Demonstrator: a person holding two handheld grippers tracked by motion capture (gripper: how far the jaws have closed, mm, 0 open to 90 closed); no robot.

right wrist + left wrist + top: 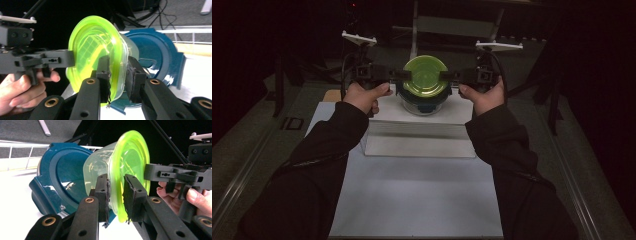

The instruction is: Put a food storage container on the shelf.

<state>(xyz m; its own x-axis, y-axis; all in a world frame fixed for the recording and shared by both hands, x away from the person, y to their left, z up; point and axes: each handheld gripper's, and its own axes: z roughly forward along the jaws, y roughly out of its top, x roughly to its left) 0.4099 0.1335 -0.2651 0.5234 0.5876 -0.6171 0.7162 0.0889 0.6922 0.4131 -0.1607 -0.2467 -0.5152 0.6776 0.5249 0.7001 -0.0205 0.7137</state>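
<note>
Green lid [425, 76] held in the air at 12 o'clock in the high view, straight above a clear tub sitting on a dark blue lid [424, 106], itself resting on a white box [419, 127] on the pale table [417, 195]. Left gripper [398, 75] clamped on the rim at the lid's 9 o'clock, right gripper [451, 76] clamped at its 3 o'clock, jaws pointing toward each other. In the left gripper view, rim of the green lid [130, 160] pinched between both pads of the left gripper [116, 192], blue lid [62, 180] behind at 9 o'clock. In the right gripper view, same pinch by the right gripper [117, 75] on the green lid [95, 50], blue lid [155, 52] at 3 o'clock.
</note>
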